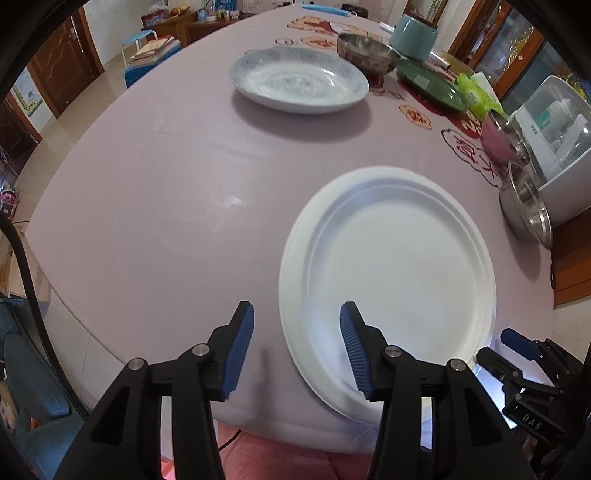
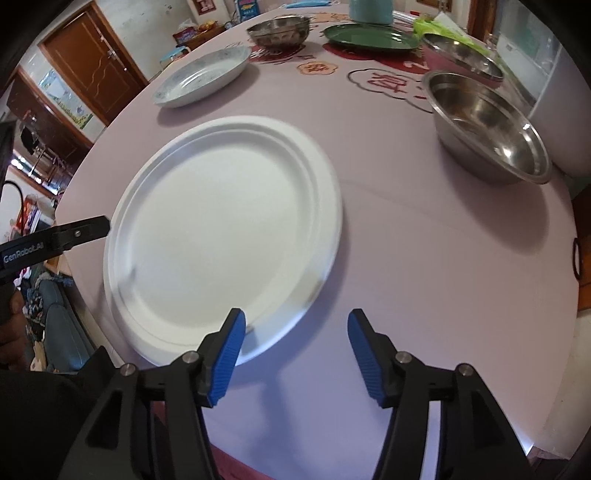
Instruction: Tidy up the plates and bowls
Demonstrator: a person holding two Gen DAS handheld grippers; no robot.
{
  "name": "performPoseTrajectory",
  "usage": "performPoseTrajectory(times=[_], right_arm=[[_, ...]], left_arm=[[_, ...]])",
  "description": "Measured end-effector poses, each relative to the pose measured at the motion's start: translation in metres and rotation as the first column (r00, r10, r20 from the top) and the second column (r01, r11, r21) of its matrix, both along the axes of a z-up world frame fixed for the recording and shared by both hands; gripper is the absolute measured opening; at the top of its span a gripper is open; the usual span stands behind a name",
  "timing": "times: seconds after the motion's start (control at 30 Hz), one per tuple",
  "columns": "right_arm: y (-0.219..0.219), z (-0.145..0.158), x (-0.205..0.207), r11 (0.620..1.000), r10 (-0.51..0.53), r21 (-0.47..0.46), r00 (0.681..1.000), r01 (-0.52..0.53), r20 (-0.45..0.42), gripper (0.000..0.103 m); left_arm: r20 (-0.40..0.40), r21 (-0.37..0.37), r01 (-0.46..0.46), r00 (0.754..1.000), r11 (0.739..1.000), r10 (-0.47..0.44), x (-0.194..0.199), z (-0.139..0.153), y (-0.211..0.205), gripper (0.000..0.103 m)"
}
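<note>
A large white plate (image 1: 391, 273) lies flat near the table's front edge; it also shows in the right wrist view (image 2: 221, 229). My left gripper (image 1: 297, 317) is open and empty, its right finger over the plate's near left rim. My right gripper (image 2: 295, 325) is open and empty, just off the plate's near right rim. A blue-patterned oval dish (image 1: 297, 79) sits farther back (image 2: 203, 77). A steel bowl (image 2: 484, 125) stands to the right (image 1: 526, 206). A second steel bowl (image 2: 279, 31), a green plate (image 2: 371, 37) and a pink-sided steel bowl (image 2: 461, 61) are at the back.
The lilac tablecloth (image 1: 155, 206) covers a round table (image 2: 424, 266). A teal pot (image 1: 413, 35) and a green wipes pack (image 1: 474, 92) stand at the back. A white appliance (image 1: 557, 144) is at the right edge.
</note>
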State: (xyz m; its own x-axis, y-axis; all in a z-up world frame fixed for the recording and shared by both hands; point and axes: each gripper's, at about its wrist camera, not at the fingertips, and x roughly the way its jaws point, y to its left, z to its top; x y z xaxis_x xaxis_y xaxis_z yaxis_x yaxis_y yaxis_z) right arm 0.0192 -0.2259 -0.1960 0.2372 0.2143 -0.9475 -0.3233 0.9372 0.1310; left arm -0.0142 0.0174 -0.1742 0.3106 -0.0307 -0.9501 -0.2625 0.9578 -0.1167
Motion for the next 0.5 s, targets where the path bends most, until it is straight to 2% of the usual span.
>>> performPoseTrajectory(times=[0.2,0.37,0.5], right_arm=[[-0.007,0.011,0.004,0.999,-0.047,0.010,0.999,0.046,0.022,0.061],[-0.003,0.020,0.011,0.995,-0.095,0.020,0.994,0.094,0.048,0.066],[0.006,0.029,0.018,0.989,-0.149,0.034,0.986,0.147,0.073,0.067]], left_arm=[[0.046,0.036,0.011,0.999,0.999,-0.013,0.002,0.015,0.013,0.057],[0.084,0.035,0.023,0.996,0.999,-0.026,0.002,0.025,0.027,0.059],[0.107,0.041,0.036,0.993,0.998,-0.041,0.006,0.033,0.041,0.066]])
